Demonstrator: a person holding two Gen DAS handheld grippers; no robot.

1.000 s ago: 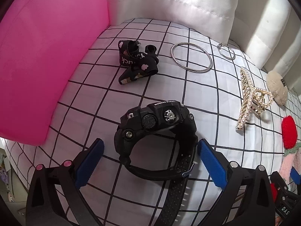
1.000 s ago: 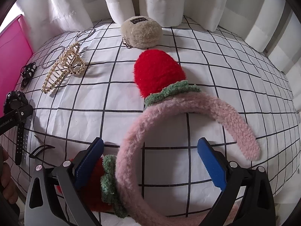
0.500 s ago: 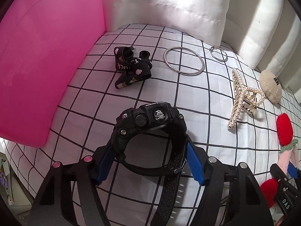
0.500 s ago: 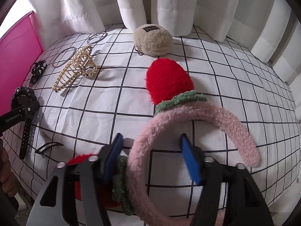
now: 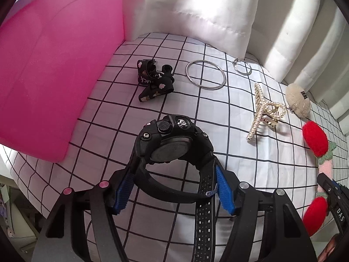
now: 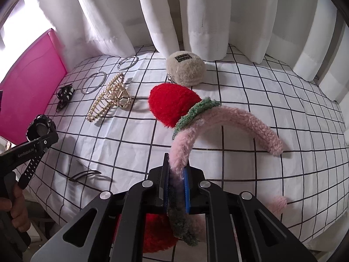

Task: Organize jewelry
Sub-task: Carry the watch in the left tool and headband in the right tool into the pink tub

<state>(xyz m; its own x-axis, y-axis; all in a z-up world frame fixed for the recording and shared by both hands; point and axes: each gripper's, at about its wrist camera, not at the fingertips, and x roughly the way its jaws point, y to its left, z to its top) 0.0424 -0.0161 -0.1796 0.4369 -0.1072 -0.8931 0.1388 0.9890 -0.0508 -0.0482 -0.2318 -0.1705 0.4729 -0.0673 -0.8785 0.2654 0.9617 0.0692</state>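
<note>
My left gripper [image 5: 172, 185] is shut on the strap of a black digital watch [image 5: 174, 139] and holds it lifted above the checked cloth; the watch also shows in the right wrist view [image 6: 40, 126]. My right gripper [image 6: 176, 187] is shut on a pink fluffy headband [image 6: 229, 118] with red strawberry ears [image 6: 172, 104], raised off the cloth. The headband shows at the right edge of the left wrist view [image 5: 315, 139].
A pink bin [image 5: 50, 65] stands at the left. On the cloth lie a black patterned strap [image 5: 154, 83], a large silver bangle [image 5: 205, 75], a smaller ring [image 5: 241, 66], a pearl claw clip [image 5: 265, 111], a beige fluffy pouch [image 6: 185, 68] and a dark hair pin [image 6: 85, 175]. White curtains hang behind.
Both grippers closed from open: the left onto the watch, the right onto the headband. Both items have been lifted and tilted off the cloth.
</note>
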